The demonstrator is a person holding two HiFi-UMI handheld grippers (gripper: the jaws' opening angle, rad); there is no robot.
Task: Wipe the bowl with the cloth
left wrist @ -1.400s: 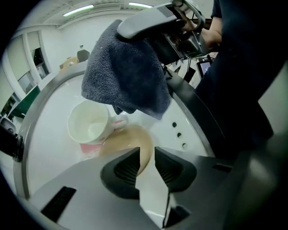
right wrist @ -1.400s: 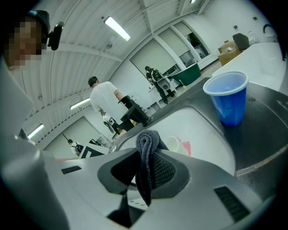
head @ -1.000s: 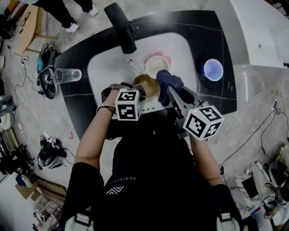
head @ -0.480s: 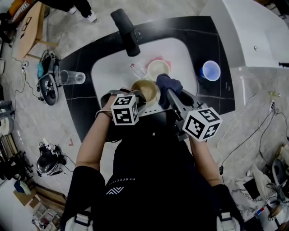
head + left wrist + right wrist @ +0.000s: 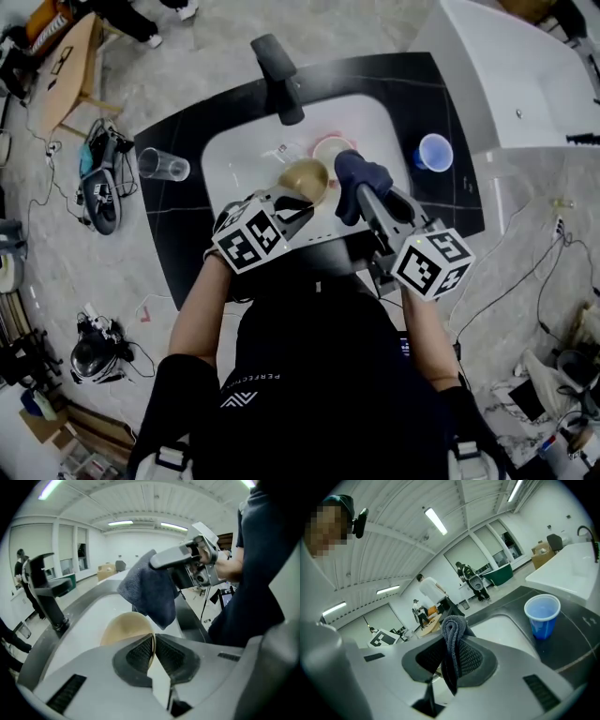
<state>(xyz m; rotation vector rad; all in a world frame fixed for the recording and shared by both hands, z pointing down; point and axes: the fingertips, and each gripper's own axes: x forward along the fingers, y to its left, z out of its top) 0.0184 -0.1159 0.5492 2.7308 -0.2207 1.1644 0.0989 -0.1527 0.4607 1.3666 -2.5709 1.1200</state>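
A tan bowl (image 5: 306, 175) is over the white sink (image 5: 234, 159), and my left gripper (image 5: 298, 201) is shut on its near rim. In the left gripper view the thin rim of the bowl (image 5: 125, 626) runs between the pads of the left gripper (image 5: 153, 649). My right gripper (image 5: 355, 192) is shut on a dark blue cloth (image 5: 362, 176), just right of the bowl. The cloth (image 5: 151, 592) hangs above the bowl's far edge. In the right gripper view the cloth (image 5: 453, 644) is bunched between the pads of the right gripper (image 5: 450, 660).
A cream bowl on something pink (image 5: 332, 149) lies deeper in the sink. A black faucet (image 5: 279, 78) stands at the sink's far edge. A blue cup (image 5: 433, 152) is on the black counter to the right, a clear glass (image 5: 161, 166) to the left.
The left gripper has rolled, its marker cube now tilted, and it has taken hold of the tan bowl's rim. The right gripper with the cloth stays beside the bowl.
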